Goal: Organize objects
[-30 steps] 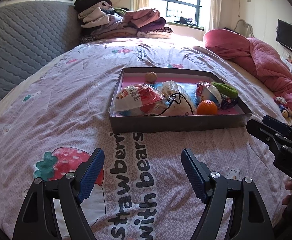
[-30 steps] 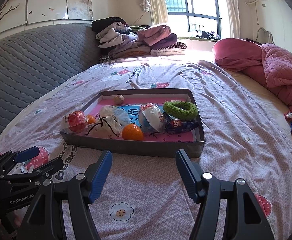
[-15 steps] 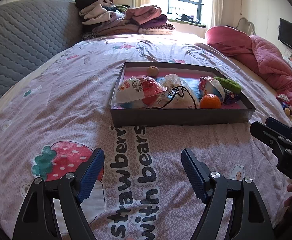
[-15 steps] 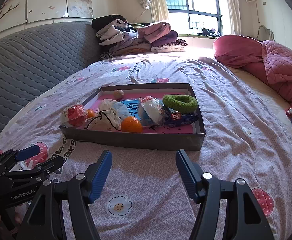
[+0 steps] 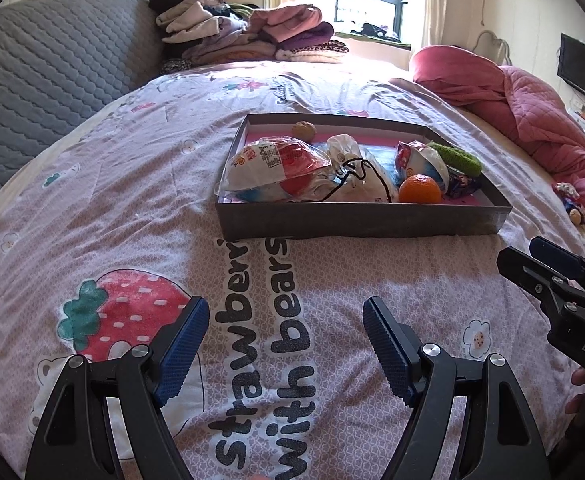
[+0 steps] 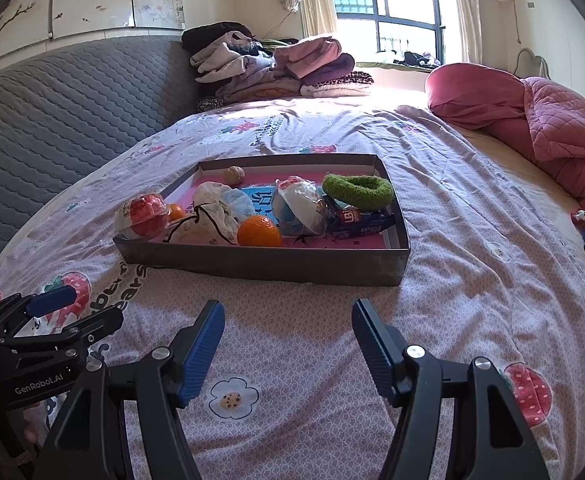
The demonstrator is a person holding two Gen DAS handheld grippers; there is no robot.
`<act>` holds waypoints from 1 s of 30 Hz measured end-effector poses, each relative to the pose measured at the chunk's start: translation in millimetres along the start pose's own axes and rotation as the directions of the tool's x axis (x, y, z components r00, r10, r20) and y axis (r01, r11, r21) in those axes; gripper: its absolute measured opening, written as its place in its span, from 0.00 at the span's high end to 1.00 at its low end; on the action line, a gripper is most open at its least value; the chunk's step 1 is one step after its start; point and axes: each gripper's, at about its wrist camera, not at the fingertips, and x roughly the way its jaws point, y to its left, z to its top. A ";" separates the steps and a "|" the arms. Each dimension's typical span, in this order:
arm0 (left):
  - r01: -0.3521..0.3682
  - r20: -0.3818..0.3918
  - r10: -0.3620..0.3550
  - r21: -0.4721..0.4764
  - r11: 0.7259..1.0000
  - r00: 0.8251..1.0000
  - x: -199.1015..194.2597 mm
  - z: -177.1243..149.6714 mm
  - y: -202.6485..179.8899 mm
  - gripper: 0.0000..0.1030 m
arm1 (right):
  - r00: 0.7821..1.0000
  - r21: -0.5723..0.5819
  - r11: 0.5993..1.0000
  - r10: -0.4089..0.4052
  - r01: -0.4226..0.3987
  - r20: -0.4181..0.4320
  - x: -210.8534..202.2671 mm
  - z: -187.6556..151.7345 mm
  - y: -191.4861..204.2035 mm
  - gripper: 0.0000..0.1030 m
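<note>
– Where do things stand?

– The tray (image 6: 260, 268) sits at my twelve o'clock on the bed (image 6: 472, 280), holding an orange (image 6: 259, 231), a green ring (image 6: 358, 191) and bagged toys. A few bits lie at three o'clock.

– Your claws?

– Both wide, holding nothing: left claw (image 5: 284, 344) and right claw (image 6: 288, 340) hover low, level, pointing at the tray. I'd come in slow; the bedding is soft.

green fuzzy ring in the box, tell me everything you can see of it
The green fuzzy fabric ring is a thick loop of terry-like cloth, bright green, with an open middle. It lies nearly flat, slightly tilted, in the far right corner of the shallow grey cardboard box with a pink floor. Its near edge rests on a dark blue snack packet. Neither claw touches it.
</note>
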 end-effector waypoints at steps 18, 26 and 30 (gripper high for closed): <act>-0.015 0.016 0.015 -0.024 1.000 1.000 7.7 0.7 10.3 0.22 | 1.000 0.011 1.000 -0.009 0.009 -0.017 9.0 -8.0 -5.0 0.36; -0.019 0.015 0.020 -0.020 1.000 1.000 13.5 0.4 10.7 0.22 | 1.000 0.017 1.000 -0.011 0.011 -0.020 10.8 -9.0 -8.0 0.36; -0.020 0.019 0.020 -0.018 1.000 1.000 13.0 -0.3 10.0 0.22 | 1.000 0.019 1.000 -0.013 0.014 -0.021 11.2 -9.4 -7.8 0.36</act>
